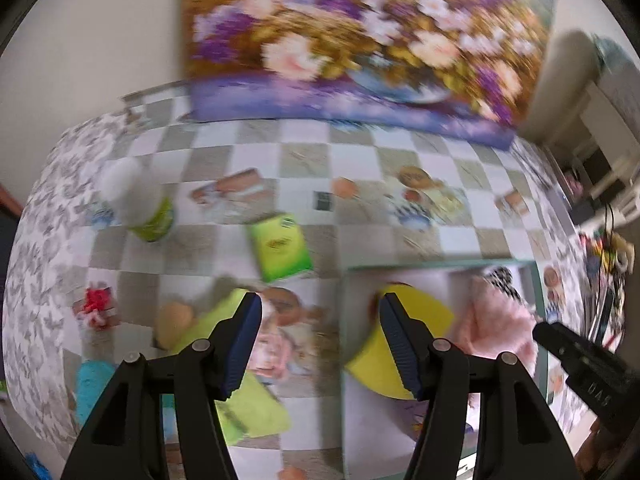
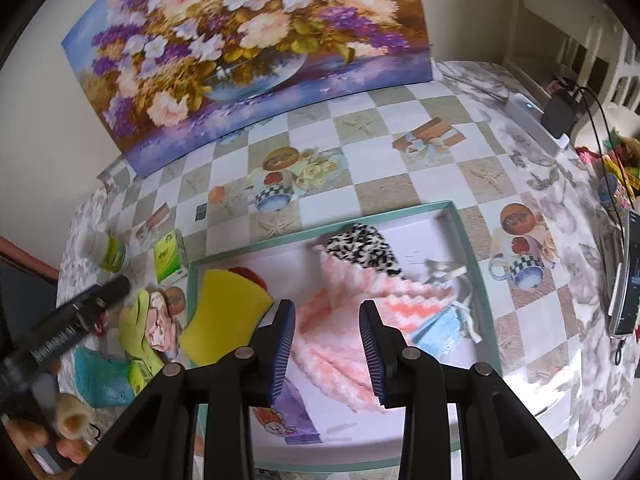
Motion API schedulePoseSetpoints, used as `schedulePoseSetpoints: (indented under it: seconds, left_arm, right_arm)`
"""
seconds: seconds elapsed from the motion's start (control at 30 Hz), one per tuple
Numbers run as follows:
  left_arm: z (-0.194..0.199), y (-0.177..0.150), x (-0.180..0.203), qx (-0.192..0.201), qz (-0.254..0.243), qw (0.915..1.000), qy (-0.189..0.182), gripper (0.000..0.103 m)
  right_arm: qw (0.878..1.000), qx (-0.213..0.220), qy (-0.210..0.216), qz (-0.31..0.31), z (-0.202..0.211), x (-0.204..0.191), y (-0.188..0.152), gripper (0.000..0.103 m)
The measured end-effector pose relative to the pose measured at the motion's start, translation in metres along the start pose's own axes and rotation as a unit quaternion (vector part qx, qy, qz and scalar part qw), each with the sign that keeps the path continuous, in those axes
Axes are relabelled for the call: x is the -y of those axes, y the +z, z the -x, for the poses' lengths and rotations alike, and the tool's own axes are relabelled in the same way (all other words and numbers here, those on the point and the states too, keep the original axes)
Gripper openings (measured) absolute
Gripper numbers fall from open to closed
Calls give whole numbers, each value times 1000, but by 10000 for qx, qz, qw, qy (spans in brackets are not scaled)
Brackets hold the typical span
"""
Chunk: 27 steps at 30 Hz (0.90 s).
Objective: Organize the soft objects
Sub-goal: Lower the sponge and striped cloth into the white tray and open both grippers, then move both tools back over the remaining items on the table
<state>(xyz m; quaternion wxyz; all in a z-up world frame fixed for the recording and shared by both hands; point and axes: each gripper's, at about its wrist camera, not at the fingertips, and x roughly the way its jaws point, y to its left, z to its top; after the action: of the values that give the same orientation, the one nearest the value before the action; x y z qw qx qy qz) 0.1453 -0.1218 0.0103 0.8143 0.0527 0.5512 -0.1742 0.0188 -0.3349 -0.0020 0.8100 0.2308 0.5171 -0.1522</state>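
A shallow teal-rimmed tray [image 2: 320, 232] holds a pink fluffy cloth [image 2: 340, 300], a black-and-white spotted cloth [image 2: 360, 248], a yellow sponge [image 2: 228, 312] and a light blue face mask [image 2: 436, 336]. My right gripper [image 2: 330, 348] hangs open above the pink cloth, its pads off the fabric. My left gripper [image 1: 320, 340] is open and holds nothing, over the tablecloth just left of the tray's rim [image 1: 440, 266]. The yellow sponge [image 1: 416, 320] shows behind its right finger. A lime green cloth [image 1: 248, 400] and a teal cloth [image 1: 92, 388] lie on the table at the left.
A green tissue pack [image 1: 280, 246], a white bottle with a green label [image 1: 136, 200] and a small red thing [image 1: 96, 304] sit left of the tray. A flower painting [image 2: 248, 52] leans on the wall behind. Devices and cables [image 2: 560, 116] lie at the right edge.
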Motion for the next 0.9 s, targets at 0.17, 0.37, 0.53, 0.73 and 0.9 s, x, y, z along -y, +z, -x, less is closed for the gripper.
schedulePoseSetpoints:
  seconds: [0.17, 0.37, 0.53, 0.73, 0.9]
  left_arm:
    - [14, 1, -42, 170, 415, 9987, 225, 64]
    - [37, -5, -102, 409, 935, 9926, 657, 64]
    - [49, -14, -148, 538, 1406, 9852, 817, 88]
    - [49, -21, -180, 514, 1734, 9793, 909, 88]
    - [46, -24, -201, 450, 1887, 9768, 908, 88]
  right_arm:
    - [9997, 0, 39, 230, -4, -26, -3, 40]
    - [9982, -16, 194, 563, -9, -64, -8, 41]
    - [9960, 11, 347, 822, -13, -97, -13, 50]
    - [9912, -137, 532, 1201, -29, -140, -26, 53]
    - [9880, -319, 612, 1378, -46, -166, -37, 53]
